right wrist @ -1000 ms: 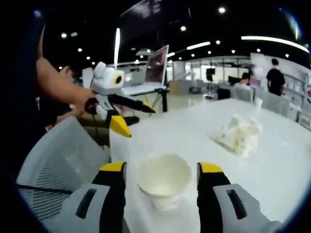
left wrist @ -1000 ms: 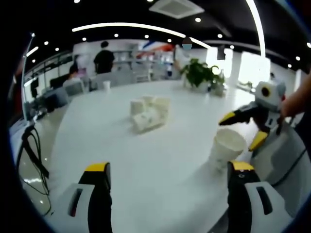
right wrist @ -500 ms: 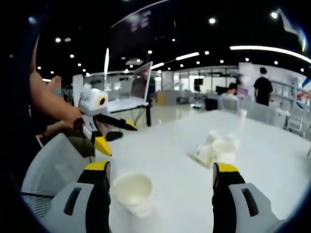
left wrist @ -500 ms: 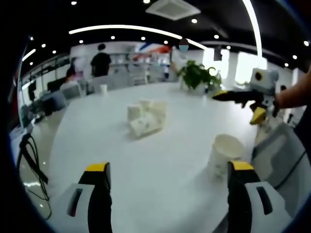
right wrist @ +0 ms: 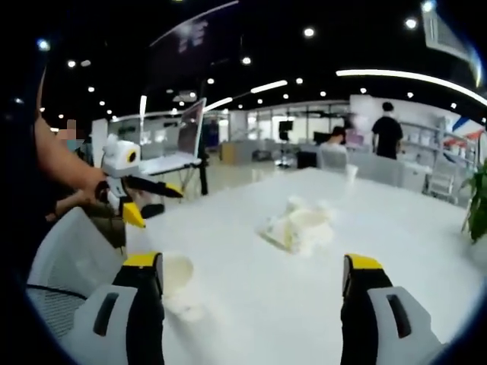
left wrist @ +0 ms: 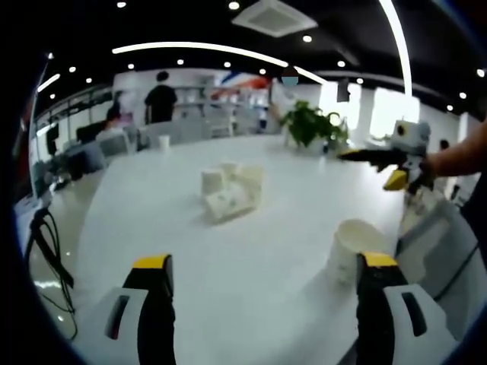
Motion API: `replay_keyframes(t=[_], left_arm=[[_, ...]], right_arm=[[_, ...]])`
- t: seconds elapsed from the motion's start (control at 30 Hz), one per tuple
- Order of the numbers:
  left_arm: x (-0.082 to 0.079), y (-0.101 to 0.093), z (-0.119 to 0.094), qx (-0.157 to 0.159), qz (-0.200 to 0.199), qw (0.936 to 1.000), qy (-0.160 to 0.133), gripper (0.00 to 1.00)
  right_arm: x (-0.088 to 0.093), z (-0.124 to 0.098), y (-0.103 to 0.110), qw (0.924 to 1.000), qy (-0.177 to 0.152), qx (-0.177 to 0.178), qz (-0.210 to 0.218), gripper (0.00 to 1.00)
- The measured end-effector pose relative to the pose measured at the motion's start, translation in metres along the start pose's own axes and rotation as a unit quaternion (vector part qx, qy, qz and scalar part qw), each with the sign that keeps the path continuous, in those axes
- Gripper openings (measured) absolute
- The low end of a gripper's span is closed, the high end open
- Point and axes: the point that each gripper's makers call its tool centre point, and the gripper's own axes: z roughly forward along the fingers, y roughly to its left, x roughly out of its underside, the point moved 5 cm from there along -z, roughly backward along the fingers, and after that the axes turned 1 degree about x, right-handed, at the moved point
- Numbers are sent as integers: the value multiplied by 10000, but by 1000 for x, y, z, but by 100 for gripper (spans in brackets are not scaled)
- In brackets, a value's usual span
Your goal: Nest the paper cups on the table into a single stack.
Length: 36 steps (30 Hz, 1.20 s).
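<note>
1. Pile of cups (left wrist: 230, 192) lies mid-table, tumbled together; one lone cup (left wrist: 353, 248) stands upright near the table (left wrist: 251, 274) edge.
2. Left gripper (left wrist: 262, 304) jaws spread wide, empty; lone cup just beside its right jaw.
3. Right gripper (right wrist: 255, 300) spread, empty; lone cup beside its left jaw; plant (left wrist: 310, 123) behind the pile.

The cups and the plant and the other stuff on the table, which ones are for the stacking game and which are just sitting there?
For the job:
single paper cup standing near the table's edge
pile of paper cups mid-table

Just lying about:
potted plant
lone cup at the far end
laptop
white mesh chair
</note>
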Motion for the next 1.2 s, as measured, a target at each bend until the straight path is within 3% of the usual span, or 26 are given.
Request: replay_keyframes(t=[0.5,0.9,1.07,1.2], left_arm=[[4,0,-5,-93,-61,9999,-32,98],[5,3,-4,-132,-37,9999,-40,98],[-8,6,-7,-215,-199,9986,-430,98],[-8,7,-6,-260,-157,9989,-353,98]], right_arm=[[28,-16,-18,9993,162,348,-10,100],[32,-17,-19,9992,145,372,6,100],[34,-17,-22,9989,149,432,33,100],[36,-16,-26,9988,163,452,63,100]])
